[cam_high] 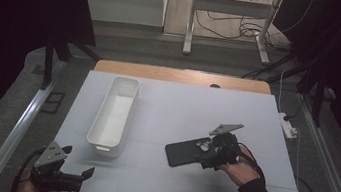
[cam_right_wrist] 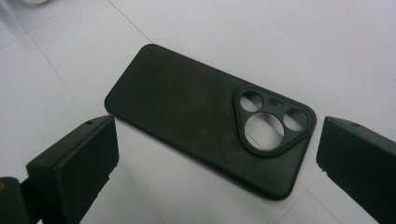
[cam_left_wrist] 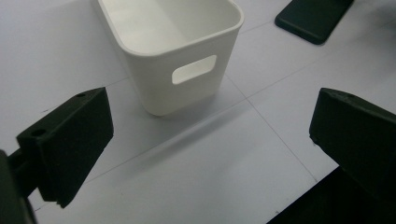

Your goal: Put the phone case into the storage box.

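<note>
A black phone case (cam_high: 186,152) lies flat on the white table mat, its camera cutouts toward the right; in the right gripper view the case (cam_right_wrist: 201,116) sits between and just beyond the jaws. My right gripper (cam_high: 211,155) stands open over the case's camera end, its jaws on either side without touching; its own view puts the gripper (cam_right_wrist: 217,154) low over the case. A long white bin (cam_high: 114,114) stands empty left of centre. My left gripper (cam_high: 77,174) is open near the front left edge, facing the bin's handle end (cam_left_wrist: 187,70), with nothing between the jaws of the gripper (cam_left_wrist: 210,140).
The white mat (cam_high: 171,187) covers a wooden table whose far edge (cam_high: 181,75) shows behind it. Metal rails run along both sides. A power strip (cam_high: 289,127) lies off the right edge. Cables and a stand's legs are on the floor beyond.
</note>
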Available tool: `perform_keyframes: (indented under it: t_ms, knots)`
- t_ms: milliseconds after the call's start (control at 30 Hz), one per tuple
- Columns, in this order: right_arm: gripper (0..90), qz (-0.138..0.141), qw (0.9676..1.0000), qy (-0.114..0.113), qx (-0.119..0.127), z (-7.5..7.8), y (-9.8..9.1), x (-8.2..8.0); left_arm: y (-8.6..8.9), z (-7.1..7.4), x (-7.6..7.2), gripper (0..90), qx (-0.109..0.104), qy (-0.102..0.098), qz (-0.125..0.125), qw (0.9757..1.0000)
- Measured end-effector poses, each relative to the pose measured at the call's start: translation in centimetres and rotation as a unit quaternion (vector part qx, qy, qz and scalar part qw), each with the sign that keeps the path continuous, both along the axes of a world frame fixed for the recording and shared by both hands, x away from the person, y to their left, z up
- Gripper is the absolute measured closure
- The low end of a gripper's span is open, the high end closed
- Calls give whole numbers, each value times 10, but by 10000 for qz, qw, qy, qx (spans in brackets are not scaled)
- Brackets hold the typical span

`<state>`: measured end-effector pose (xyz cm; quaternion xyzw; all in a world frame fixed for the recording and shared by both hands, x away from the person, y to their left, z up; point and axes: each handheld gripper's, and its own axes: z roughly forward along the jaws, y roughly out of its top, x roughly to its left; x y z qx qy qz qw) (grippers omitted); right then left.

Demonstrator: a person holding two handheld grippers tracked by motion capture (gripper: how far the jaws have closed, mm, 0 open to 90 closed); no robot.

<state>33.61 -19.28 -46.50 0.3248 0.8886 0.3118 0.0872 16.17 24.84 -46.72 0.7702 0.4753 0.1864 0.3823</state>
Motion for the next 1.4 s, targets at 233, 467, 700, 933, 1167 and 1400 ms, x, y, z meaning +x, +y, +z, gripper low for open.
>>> perform_keyframes:
  t_ms: [233,467,700,933,1167,1400]
  knots:
    - [0,46,9999,75,-103,-4,13,8,0,0,0,5,-1,-2,-13,10000]
    - [0,134,9996,82,-237,-8,26,12,0,0,0,5,-7,4,-19,10000]
    - [0,178,9994,108,-275,-9,39,20,0,0,0,5,-15,5,-22,10000]
    - [101,133,9987,102,-485,-12,47,24,0,0,0,5,-26,2,-34,10000]
    - [515,170,9982,71,-564,-11,43,28,0,0,0,6,-25,-4,-39,10000]
    - [891,390,9967,197,-681,-14,43,30,1,0,0,5,-34,-5,-44,10000]
